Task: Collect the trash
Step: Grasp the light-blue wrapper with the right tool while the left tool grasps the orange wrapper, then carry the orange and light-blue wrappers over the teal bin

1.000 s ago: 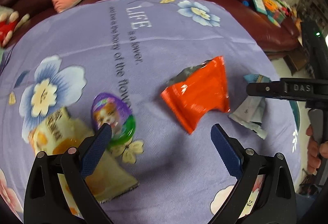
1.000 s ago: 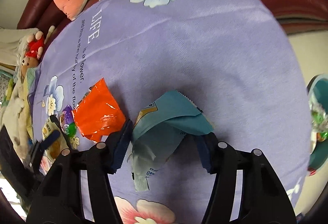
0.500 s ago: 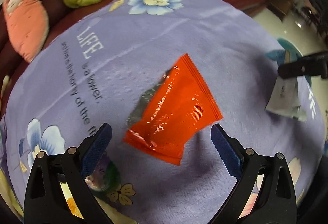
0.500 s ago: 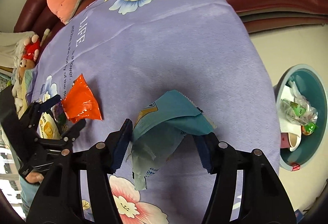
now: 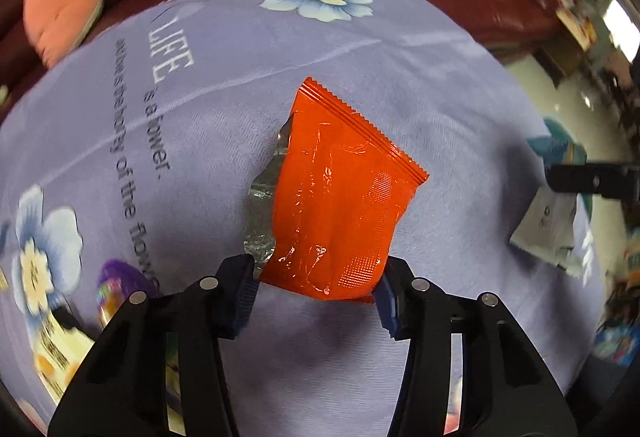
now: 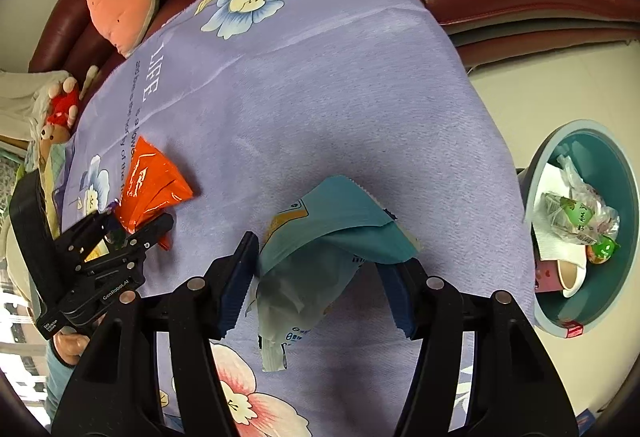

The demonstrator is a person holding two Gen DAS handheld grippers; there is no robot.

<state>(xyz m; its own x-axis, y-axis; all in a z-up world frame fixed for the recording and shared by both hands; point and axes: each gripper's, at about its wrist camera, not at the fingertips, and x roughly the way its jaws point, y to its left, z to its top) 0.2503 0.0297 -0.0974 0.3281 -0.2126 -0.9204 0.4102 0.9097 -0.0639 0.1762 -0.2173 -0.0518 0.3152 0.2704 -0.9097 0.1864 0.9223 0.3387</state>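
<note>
While blur smears the lower left of the left wrist view, we can make out only a purple wrapper (image 5: 120, 283) and a yellow packet (image 5: 60, 351) there, their print unreadable. At that view's right edge the right hand-held gripper (image 5: 592, 179) is cut off, and the pale packet below it is soft with blur. We see the left hand-held gripper (image 5: 316, 295) at lower centre, its jaws closing with the bottom end of the orange wrapper (image 5: 340, 197) between them; the pads meet both lower corners, and a torn silver flap shows along the wrapper's left edge. The rest of the wrapper runs up the frame over the lilac flowered tablecloth (image 5: 400, 57) covering the table. In the right wrist view the right hand-held gripper (image 6: 318, 283) is clamped on a teal packet (image 6: 340, 225), whose pale inner end hangs below the pads. We find the teal bin (image 6: 624, 197) at the right edge, partly cropped, with cups and wrappers inside. At lower left a hand (image 6: 72, 347), half hidden, grips the left tool's handle; both tools point steeply down at the table.
</note>
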